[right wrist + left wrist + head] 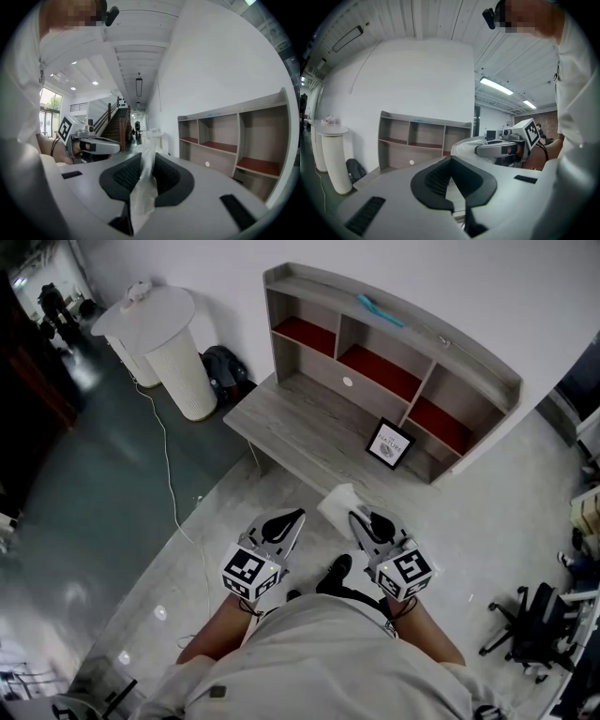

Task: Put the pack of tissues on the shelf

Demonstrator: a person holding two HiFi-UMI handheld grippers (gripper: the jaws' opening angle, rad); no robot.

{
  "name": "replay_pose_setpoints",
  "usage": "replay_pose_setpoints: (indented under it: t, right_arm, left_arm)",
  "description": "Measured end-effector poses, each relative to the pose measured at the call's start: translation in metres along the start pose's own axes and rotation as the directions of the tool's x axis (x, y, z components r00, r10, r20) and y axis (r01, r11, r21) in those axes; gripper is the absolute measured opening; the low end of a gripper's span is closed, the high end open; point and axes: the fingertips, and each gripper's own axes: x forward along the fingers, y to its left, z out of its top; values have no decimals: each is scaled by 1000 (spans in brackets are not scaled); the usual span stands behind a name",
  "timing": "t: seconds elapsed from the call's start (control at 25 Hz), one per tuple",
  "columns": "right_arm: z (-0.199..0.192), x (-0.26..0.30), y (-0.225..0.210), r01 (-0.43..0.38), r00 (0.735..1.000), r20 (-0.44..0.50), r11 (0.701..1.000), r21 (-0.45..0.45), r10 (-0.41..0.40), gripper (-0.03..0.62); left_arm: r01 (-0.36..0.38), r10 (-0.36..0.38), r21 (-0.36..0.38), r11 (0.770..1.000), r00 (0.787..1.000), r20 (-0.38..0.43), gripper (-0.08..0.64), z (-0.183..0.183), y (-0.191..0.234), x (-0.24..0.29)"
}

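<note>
Right hand-held gripper [360,519] is holding the pack of tissues [337,502] in front of the desk [300,418].
Its jaws are pinching the white pack by one edge, standing narrow around it, and the pack is hanging in the air just short of the desk's front edge, well apart from the shelf [394,343] at the back. Left hand-held gripper [292,517] is hovering alongside, jaws only slightly parted and gripping nothing. The pickup is looking done; reaching over the desk and setting the pack into a compartment is remaining.
</note>
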Motion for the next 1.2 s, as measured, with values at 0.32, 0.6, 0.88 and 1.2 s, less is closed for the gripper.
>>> replay_pose_setpoints:
  t: [0.32, 0.6, 0.88, 1.2]
  right_arm:
    - [20, 14, -97, 15, 999, 30, 1000, 17, -15, 83]
    - [34, 5, -182, 91, 994, 57, 996, -13, -91, 83]
    - [32, -9, -222, 129, 989, 74, 991, 37, -131, 81]
    - [25, -13, -249, 185, 980, 66, 981, 59, -189, 80]
  left_arm:
    - [33, -33, 12, 999, 999, 10, 14, 19, 14, 99]
    - [102, -103, 46, 994, 994, 22, 14, 37, 9, 188]
    - [150, -151, 47, 988, 988, 21, 14, 37, 0, 234]
    - [215, -215, 46, 976, 977, 11, 14, 39, 0, 273]
